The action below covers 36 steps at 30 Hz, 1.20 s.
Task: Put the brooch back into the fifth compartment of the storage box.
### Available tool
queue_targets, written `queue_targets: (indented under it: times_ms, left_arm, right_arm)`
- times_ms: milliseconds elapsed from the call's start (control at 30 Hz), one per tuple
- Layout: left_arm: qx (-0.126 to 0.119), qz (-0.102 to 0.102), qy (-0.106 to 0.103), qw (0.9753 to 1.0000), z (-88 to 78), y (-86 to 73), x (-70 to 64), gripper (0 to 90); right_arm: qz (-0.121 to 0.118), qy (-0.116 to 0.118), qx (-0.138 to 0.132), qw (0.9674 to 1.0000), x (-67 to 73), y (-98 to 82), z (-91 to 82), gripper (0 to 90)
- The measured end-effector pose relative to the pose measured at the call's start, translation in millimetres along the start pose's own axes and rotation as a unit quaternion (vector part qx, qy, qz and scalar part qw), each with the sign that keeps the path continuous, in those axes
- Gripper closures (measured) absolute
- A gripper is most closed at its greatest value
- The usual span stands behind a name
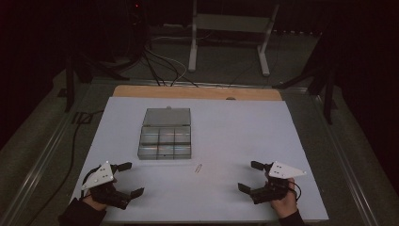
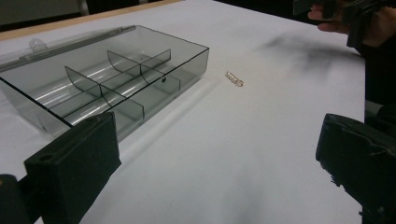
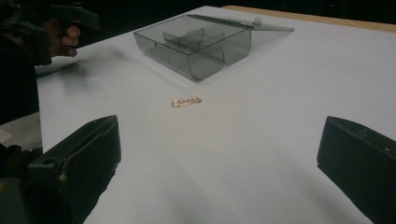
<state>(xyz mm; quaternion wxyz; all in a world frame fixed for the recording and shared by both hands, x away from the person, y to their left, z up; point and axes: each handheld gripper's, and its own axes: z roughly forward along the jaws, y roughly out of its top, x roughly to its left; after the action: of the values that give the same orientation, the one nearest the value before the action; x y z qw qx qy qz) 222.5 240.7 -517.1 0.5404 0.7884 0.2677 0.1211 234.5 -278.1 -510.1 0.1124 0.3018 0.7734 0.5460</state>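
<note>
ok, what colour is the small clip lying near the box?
Gold with a row of pale pearl-like beads; the clip shows best in the right gripper view.

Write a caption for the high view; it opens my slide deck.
Two open grippers, left and right, flank a pearl hair clip near an open divided box.
</note>
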Motion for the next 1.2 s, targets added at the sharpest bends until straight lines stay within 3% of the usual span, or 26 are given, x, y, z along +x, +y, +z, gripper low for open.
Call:
queue_targets:
  times_ms: [633,1200]
  left_arm:
    - [0.013,0.004,-0.007,0.9999,1.3,2.2,-0.2,1.1]
    - [0.012,0.005,-0.019,0.9997,10.0,25.8,-2.3,1.1]
  right_arm:
    - [-0.003,-0.007,-0.002,1.0000,3.4,1.0,0.0,0.0]
    - [0.004,-0.018,-0.007,0.9998,4.6,-0.6,-3.9,0.0]
